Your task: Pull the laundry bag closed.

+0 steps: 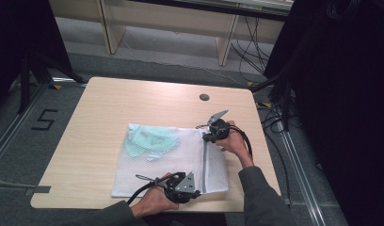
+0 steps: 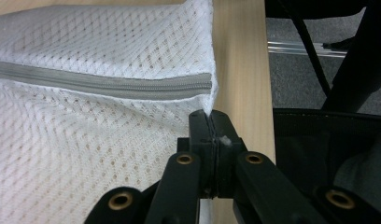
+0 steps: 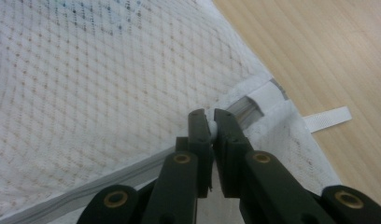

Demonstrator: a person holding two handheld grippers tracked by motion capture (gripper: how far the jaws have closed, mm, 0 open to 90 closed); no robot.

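A white mesh laundry bag (image 1: 166,165) lies flat on the wooden table (image 1: 110,103), with a pale green garment (image 1: 150,141) inside its far left part. A grey zipper (image 1: 205,165) runs along the bag's right side. My left gripper (image 1: 197,192) is at the zipper's near end, by the table's front edge. In the left gripper view its jaws (image 2: 210,116) are shut on the bag's corner hem, just below the zipper (image 2: 109,84). My right gripper (image 1: 206,136) is at the zipper's far end. There its jaws (image 3: 211,122) are shut on a small white zipper pull.
A round grommet (image 1: 204,97) sits in the table near its far edge. A white fabric tab (image 3: 326,117) sticks out from the bag's corner onto the wood. Black stands and cables (image 1: 275,94) crowd the floor to the right.
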